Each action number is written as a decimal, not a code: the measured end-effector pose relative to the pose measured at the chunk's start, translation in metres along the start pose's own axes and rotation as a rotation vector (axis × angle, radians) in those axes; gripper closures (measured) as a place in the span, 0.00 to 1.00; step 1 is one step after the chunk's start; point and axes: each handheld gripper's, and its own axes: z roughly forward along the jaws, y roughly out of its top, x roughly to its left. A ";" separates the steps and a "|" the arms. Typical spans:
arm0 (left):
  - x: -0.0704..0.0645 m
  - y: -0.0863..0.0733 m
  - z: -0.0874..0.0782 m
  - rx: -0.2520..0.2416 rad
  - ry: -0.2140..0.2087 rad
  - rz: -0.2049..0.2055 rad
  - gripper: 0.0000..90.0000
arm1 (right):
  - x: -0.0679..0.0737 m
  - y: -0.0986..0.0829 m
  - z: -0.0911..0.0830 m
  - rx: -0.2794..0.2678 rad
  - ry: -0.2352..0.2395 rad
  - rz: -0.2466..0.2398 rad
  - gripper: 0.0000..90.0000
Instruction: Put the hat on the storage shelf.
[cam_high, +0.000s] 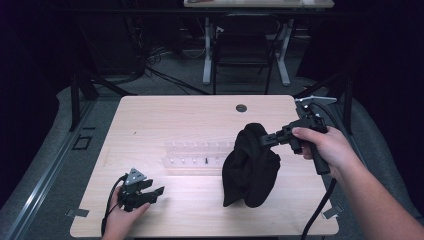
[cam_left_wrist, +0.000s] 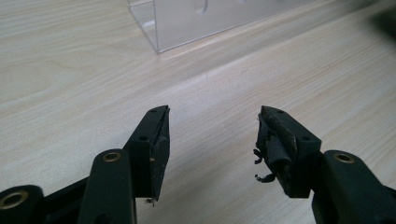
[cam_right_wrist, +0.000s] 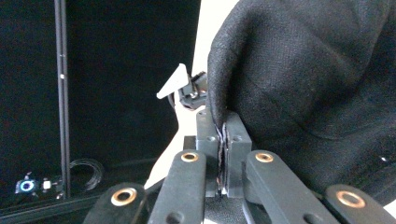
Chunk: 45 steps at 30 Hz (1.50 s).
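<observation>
While the right tool clenched the lifted black cloth, the left tool rested released near left; placement remained.

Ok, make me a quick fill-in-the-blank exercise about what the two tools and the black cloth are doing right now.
1. The right tool is shut on the black ____.
2. The left tool has its jaws ____ over the wooden table.
3. The black cloth hangs with its lower end touching the ____.
4. Behind the left tool lies a clear plastic ____.

Missing words: cloth; open; table; rack
</observation>
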 end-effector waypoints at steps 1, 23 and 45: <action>0.000 0.000 0.000 0.000 -0.001 0.001 0.49 | 0.001 0.001 0.000 -0.005 0.009 -0.001 0.98; -0.001 0.000 0.001 -0.011 -0.003 -0.001 0.49 | 0.049 0.023 0.005 -0.035 0.052 -0.072 0.98; 0.000 0.001 0.001 -0.004 -0.018 -0.005 0.49 | 0.060 0.058 0.028 -0.071 0.020 -0.096 0.98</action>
